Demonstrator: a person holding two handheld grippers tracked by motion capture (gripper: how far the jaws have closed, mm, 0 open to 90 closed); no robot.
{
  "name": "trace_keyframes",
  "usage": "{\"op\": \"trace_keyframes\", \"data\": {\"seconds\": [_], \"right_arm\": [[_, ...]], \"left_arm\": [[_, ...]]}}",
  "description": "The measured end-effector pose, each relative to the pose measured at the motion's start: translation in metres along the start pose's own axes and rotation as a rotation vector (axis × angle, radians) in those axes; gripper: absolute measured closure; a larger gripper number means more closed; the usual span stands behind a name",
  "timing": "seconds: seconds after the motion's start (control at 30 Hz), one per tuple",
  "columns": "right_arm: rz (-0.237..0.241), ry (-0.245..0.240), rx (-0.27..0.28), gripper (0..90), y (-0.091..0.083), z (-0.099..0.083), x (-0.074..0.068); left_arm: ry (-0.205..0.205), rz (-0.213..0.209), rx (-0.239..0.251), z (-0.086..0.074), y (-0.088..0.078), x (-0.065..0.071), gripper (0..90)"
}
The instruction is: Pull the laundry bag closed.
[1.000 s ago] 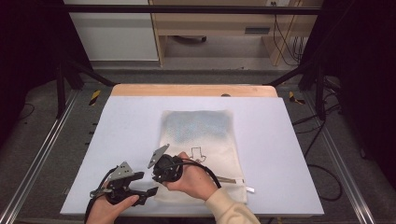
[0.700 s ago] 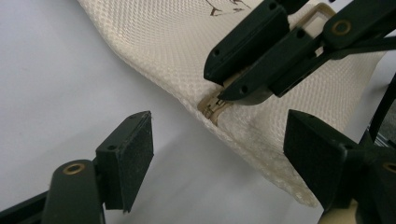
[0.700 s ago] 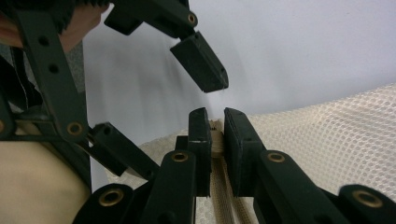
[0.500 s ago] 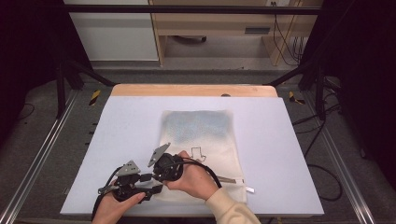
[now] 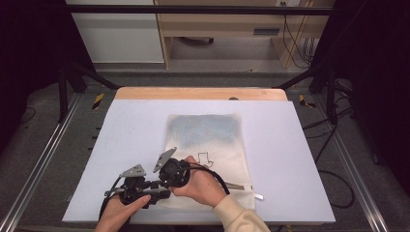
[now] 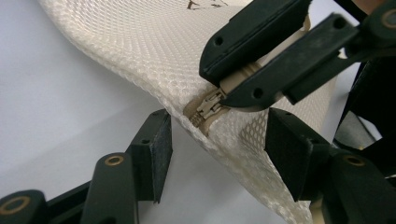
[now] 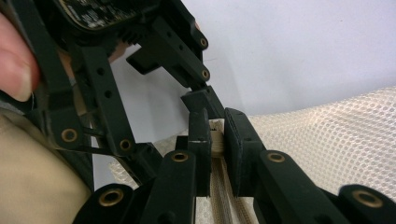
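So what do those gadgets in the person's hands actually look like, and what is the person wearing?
Both are black. The left gripper and right gripper each carry a grey three-cornered plate on top and trail a black cable. Close up, the jaws are jointed black bars with brass-coloured pivots ending in flat, ribbed black pads. The right arm wears a cream sleeve.

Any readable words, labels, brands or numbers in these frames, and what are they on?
None can be read.
Mesh bag: a dark outline drawing, no legible letters.
Circuit board on the left tongs: tiny markings, too blurred to read.
Floor tape: yellow-black hazard stripes, no text.
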State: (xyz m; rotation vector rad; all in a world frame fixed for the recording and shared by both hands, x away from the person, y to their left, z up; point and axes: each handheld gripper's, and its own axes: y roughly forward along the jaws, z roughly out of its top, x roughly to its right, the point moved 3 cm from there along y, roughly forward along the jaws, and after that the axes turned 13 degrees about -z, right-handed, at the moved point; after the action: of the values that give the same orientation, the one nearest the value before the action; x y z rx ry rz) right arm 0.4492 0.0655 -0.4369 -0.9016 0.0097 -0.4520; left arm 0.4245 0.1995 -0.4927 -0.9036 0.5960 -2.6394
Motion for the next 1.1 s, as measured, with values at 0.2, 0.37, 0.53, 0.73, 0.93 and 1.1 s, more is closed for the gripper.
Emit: {"op": "trace_keyframes", "data": {"seconds": [0.2,0.37,0.53,0.73,0.93,1.1], "right_arm": [[-0.003,-0.001,-0.005,81.8,-0.001,0.0,0.0],[0.0,-0.009,-0.002,81.8,0.0,0.0,0.0],[0.001,-0.005,0.0,81.8,-0.001,0.0,0.0],[-0.002,-0.009,-0.007,81.8,-0.001,0.0,0.0],[0.0,-0.008,-0.001,81.8,-0.001,0.0,0.0],[0.0,-0.007,-0.004,81.8,-0.001,0.0,-0.001]], "left_arm": [[0.002,-0.057,0.008,0.002,0.008,-0.002,42.0],[0.011,-0.062,-0.005,0.002,0.013,-0.004,41.9],[0.007,-0.068,-0.006,0.002,0.013,-0.007,44.9],[0.015,-0.072,-0.014,0.002,0.013,-0.008,51.2],[0.015,-0.065,-0.012,0.002,0.013,-0.009,60.5],[0.015,-0.067,-0.02,0.001,0.014,-0.011,64.4]]}}
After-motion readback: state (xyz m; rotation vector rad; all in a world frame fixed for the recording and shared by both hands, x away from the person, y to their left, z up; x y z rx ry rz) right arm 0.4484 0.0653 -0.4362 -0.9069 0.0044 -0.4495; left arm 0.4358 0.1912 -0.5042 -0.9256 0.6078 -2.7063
